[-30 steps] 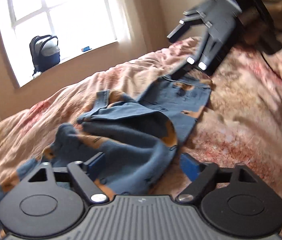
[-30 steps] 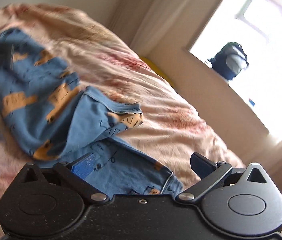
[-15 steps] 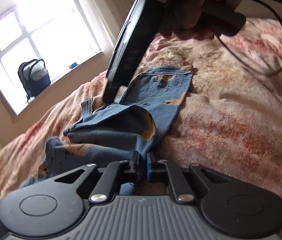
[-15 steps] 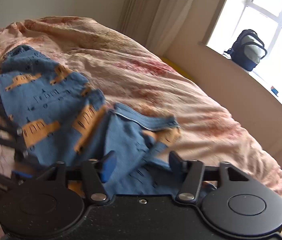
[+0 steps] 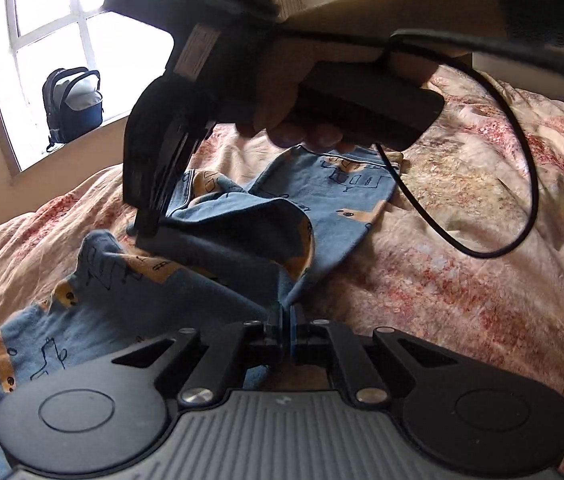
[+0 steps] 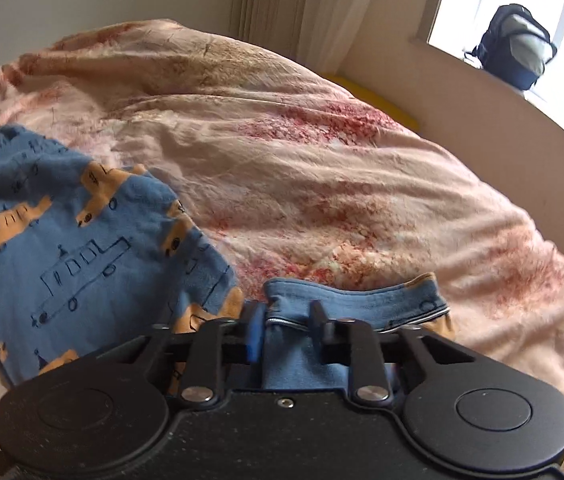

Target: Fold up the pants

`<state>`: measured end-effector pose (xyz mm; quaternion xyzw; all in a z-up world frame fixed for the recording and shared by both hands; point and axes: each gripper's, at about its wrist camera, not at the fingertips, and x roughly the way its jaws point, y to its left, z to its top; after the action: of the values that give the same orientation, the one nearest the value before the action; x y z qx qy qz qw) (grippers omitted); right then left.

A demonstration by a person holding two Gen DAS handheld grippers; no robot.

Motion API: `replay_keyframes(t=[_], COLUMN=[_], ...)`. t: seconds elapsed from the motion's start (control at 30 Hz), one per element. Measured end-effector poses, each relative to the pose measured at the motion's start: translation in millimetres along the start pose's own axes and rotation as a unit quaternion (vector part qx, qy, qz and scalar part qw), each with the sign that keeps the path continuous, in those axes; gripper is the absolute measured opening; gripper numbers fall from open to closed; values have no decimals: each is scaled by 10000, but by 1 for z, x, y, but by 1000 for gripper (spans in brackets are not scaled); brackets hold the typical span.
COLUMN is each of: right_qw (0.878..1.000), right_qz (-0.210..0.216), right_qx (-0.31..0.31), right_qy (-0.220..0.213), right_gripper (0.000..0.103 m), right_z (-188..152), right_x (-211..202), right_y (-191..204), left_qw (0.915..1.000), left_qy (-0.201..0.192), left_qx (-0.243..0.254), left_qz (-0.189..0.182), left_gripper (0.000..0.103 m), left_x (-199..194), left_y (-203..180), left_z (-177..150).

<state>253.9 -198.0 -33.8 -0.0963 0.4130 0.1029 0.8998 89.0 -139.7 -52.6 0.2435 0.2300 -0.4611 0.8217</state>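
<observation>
Grasp step, I reckon: L gripper [image 5: 286, 326] pinched tight on pants [image 5: 242, 240] edge, R gripper [image 6: 286, 330] clamped on waistband, pants crumpled on bed [image 6: 322, 184]; next, lift & spread flat w/ even tension.

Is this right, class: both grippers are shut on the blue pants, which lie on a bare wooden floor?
Not quite. Both the left gripper and the right gripper are shut on the pants, but the pants lie on a pink patterned bedspread, not a wooden floor. The right wrist view shows it best.
</observation>
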Motion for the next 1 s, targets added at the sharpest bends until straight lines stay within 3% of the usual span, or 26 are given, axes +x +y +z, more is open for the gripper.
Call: replay_keyframes(t=[0.17,0.33,0.53,0.67,0.73,0.8,0.83,0.9,0.93,1.0], right_qw=[9971,9820,9626,9552,9529,9480,9482,9511,9518,9508], right_qz=[-102,-431,-956,-1209,-1048,-792,-720,-588,-470,-295], right_qx=[525,1465,2291,2623,2816,3075,3092,3025,3024,3076], right_qy=[-550,-1113,-1082,-645,-420,-202,-151,-201,-224,-218], right_gripper=[8,4,4,0,0,3,15,31,40,46], right_z=[-9,-30,-82,-129,-149,-164,-169,-174,-176,-179], right_x=[-51,-117,-159,-167,-162,-154,-151,-148,-146,-138], right_y=[-20,-63,-107,-122,-128,-133,-135,-134,-136,-140], left_qw=[9999,9999,9999,9995,9989,9967,9947,9900,9882,9861], left_qy=[-62,-47,11,189,239,326,336,336,268,181], left_qx=[-125,-102,29,80,-81,-451,-663,-1086,-1246,-1403], left_qz=[-35,-61,-101,-246,-383,-588,-712,-833,-851,-870], left_gripper=[3,2,2,2,4,14,19,63,71,82], left_x=[-3,-8,-12,-9,-8,-11,-14,-19,-20,-12], left_y=[4,3,3,3,7,15,22,37,44,58], left_z=[3,5,5,1,0,4,8,20,28,50])
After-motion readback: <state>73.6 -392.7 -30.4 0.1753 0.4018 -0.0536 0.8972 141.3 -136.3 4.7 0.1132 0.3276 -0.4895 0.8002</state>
